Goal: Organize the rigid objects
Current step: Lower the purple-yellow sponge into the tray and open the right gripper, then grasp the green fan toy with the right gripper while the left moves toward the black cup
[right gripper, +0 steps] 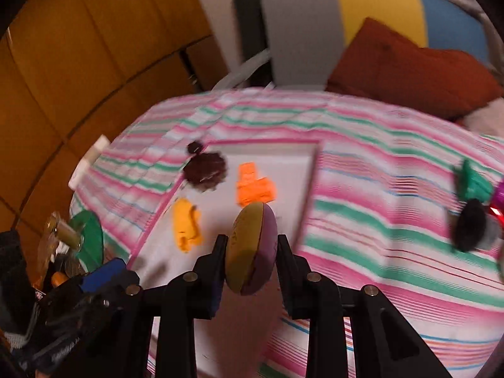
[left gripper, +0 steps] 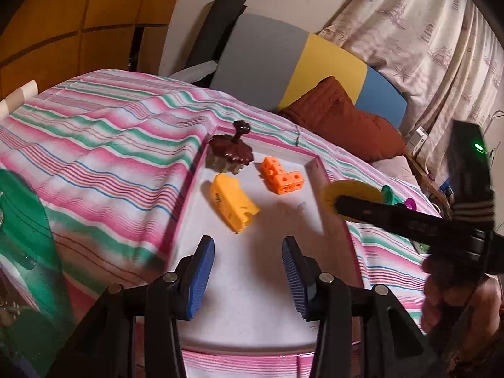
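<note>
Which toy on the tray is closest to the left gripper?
The yellow cheese wedge, lying just ahead of the left gripper; the orange blocks and brown cupcake sit farther back.

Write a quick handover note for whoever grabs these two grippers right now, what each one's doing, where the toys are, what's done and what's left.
Right gripper: shut on the yellow and purple disc, held above the tray.
Left gripper: open, nothing in it, over the tray's near end.
Done: brown cupcake toy, orange block piece and yellow cheese wedge lie in the tray.
Left: set the disc down in the tray, then fetch the green toy and the dark one lying on the striped bedspread.
</note>
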Motion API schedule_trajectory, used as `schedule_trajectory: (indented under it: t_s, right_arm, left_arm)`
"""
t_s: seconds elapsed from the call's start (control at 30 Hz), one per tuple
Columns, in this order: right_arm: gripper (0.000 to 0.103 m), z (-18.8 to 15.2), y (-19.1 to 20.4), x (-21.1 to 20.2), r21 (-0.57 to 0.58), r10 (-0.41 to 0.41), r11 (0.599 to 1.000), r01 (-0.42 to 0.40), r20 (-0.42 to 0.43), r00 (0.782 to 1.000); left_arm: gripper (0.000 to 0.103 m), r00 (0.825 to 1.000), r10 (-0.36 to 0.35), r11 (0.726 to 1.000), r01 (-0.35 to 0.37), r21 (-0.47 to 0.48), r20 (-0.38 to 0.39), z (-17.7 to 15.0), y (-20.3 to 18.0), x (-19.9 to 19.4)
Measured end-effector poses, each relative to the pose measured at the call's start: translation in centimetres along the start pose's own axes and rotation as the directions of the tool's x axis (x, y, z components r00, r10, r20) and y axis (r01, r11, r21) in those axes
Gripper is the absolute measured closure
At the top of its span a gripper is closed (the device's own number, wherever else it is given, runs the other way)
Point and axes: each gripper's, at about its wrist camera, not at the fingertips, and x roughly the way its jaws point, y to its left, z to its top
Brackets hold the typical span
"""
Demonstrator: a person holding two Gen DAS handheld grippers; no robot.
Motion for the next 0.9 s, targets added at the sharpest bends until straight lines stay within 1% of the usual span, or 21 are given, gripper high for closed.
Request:
schedule_trajectory:
  t_s: [0.13, 0.2, 0.27, 0.3, 0.33, 0.37, 0.43, 0.53, 0.7, 0.83, 0.9]
  right_arm:
    - [0.073, 0.4, 1.5, 3.6, -0.014, 0.008, 1.000, -0.009, -0.053, 0.999]
    - [0.072, 0.6, 1.9, 4.4, -0.019, 0.021, 1.000, -0.022, -0.052, 0.998]
    - [0.071, 0.8, 2.0, 4.4, -0.017, 0.028, 0.999, -0.029, -0.032, 0.999]
    - [0.068, 0.9, 2.0, 4.1, -0.012, 0.031, 0.999, -0.031, -0.018, 0.999]
    - [0.060, 0.9, 2.0, 3.7, -0.010, 0.030, 1.000, -0.030, -0.009, 1.000]
    - [0.056, 0.9, 2.1, 3.2, -0.013, 0.026, 1.000, -0.026, 0.003, 1.000]
    - [0.055, 0.8, 2.4, 1.9, -0.049, -0.006, 0.999, 0.007, 0.026, 1.000]
    - [0.053, 0.5, 2.5, 0.1, -0.104, -0.090, 0.990, 0.094, 0.050, 0.995]
    - [0.052, -0.1, 1.1, -2.8, -0.106, -0.163, 0.979, 0.173, 0.092, 0.982]
    - [0.044, -0.4, -0.2, -5.0, -0.099, -0.213, 0.969, 0.226, 0.131, 0.968]
    - [0.044, -0.6, -0.8, -6.2, -0.098, -0.240, 0.962, 0.256, 0.150, 0.959]
  left_arm:
    - [0.058, 1.000, 0.002, 1.000, -0.002, -0.020, 0.003, 0.0, 0.7, -0.4]
    - [0.058, 1.000, 0.002, 1.000, -0.002, -0.023, 0.010, 0.0, 0.8, -0.7]
    - [0.058, 1.000, 0.003, 1.000, -0.003, -0.023, 0.015, 0.1, 0.9, -1.0]
    - [0.058, 1.000, 0.002, 1.000, -0.002, -0.024, 0.017, 0.1, 1.0, -1.0]
    - [0.058, 1.000, 0.001, 1.000, -0.001, -0.026, 0.017, 0.1, 1.0, -1.0]
    - [0.058, 1.000, -0.001, 1.000, 0.002, -0.028, 0.015, 0.1, 1.0, -0.9]
    - [0.058, 1.000, -0.015, 0.999, 0.015, -0.034, 0.010, 0.0, 0.9, -0.8]
    - [0.058, 1.000, -0.028, 0.999, 0.028, -0.031, -0.004, -0.3, 0.4, -0.5]
    - [0.058, 0.999, -0.044, 0.999, 0.044, 0.019, -0.014, -0.6, -1.5, -0.5]
    - [0.058, 0.998, -0.053, 0.997, 0.054, 0.054, -0.021, -0.9, -2.8, -0.5]
    - [0.058, 0.997, -0.068, 0.995, 0.070, 0.066, -0.027, -1.0, -3.5, -0.4]
